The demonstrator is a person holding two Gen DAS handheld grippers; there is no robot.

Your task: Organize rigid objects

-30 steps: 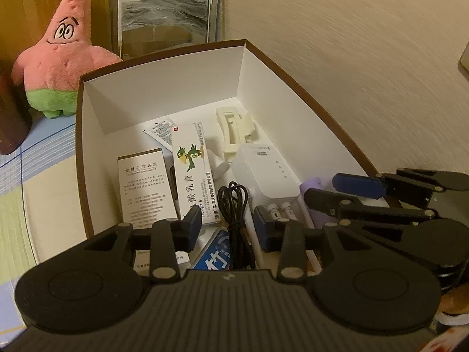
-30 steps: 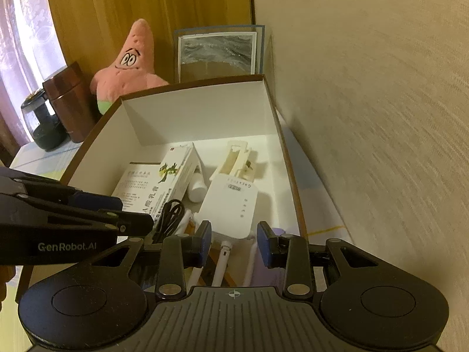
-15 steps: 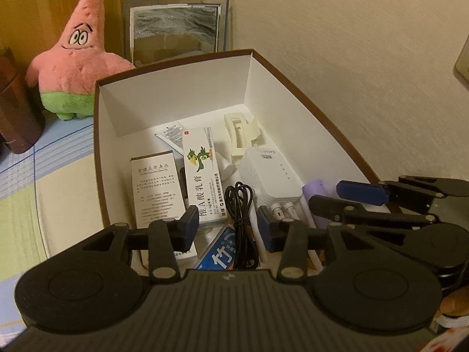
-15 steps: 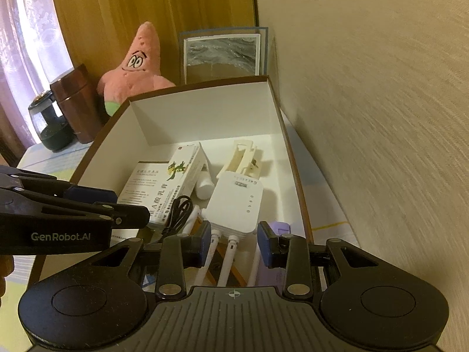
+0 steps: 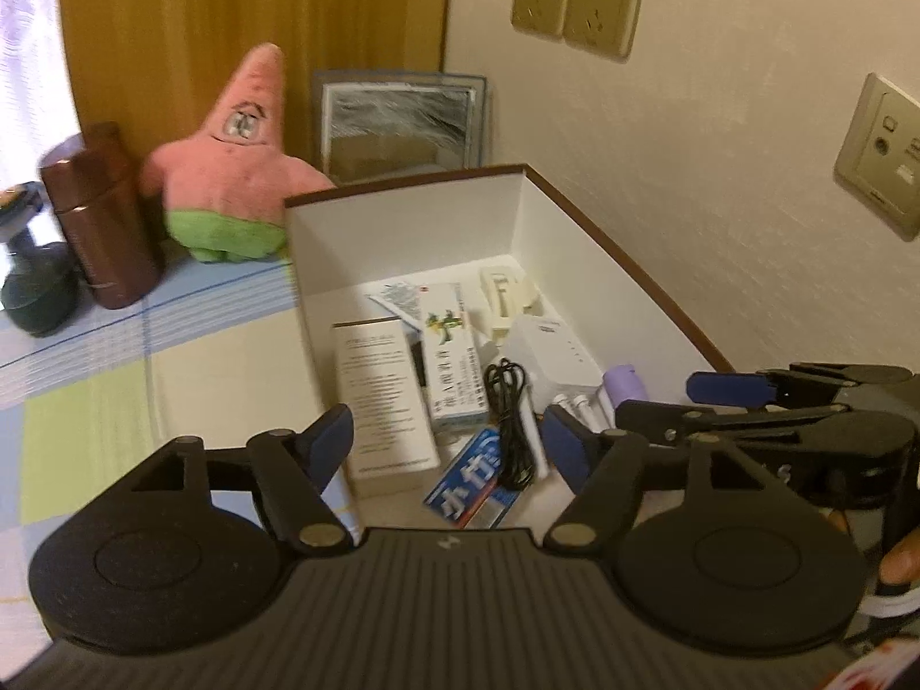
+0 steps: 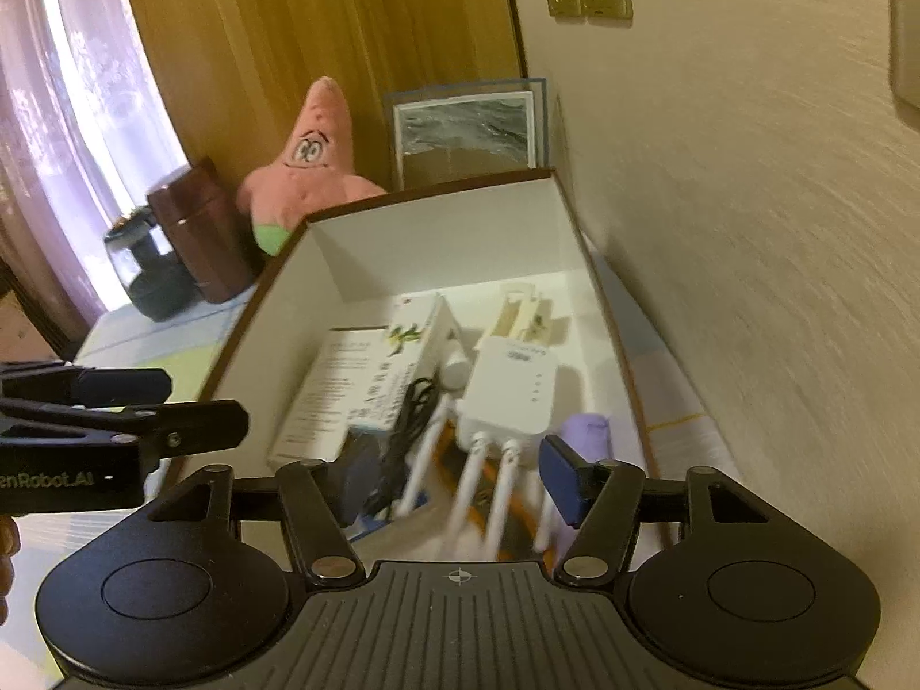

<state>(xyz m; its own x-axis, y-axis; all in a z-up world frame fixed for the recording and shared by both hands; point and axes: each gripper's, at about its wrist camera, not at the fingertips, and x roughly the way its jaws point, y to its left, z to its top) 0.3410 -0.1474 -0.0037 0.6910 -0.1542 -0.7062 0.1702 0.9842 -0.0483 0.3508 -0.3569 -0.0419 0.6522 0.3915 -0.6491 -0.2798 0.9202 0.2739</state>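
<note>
Left-wrist view: the box (image 5: 604,241) sits against the right wall, beyond and below the left claw (image 5: 448,443), whose jaws are opening with nothing gripped. Inside, largest first, lie a white router (image 5: 552,351) at right, a white carton (image 5: 385,397) at left, a green-printed carton (image 5: 451,362) between them, a blue pack (image 5: 471,483) nearest, and a black cable (image 5: 509,420). Right-wrist view: the right claw (image 6: 454,477) hovers over the box's near end above the router's antennas (image 6: 500,494), jaws opening and holding nothing.

You have one box (image 5: 575,218) holding one router (image 6: 512,385), one cable (image 5: 509,420) and three cartons (image 5: 382,397).
</note>
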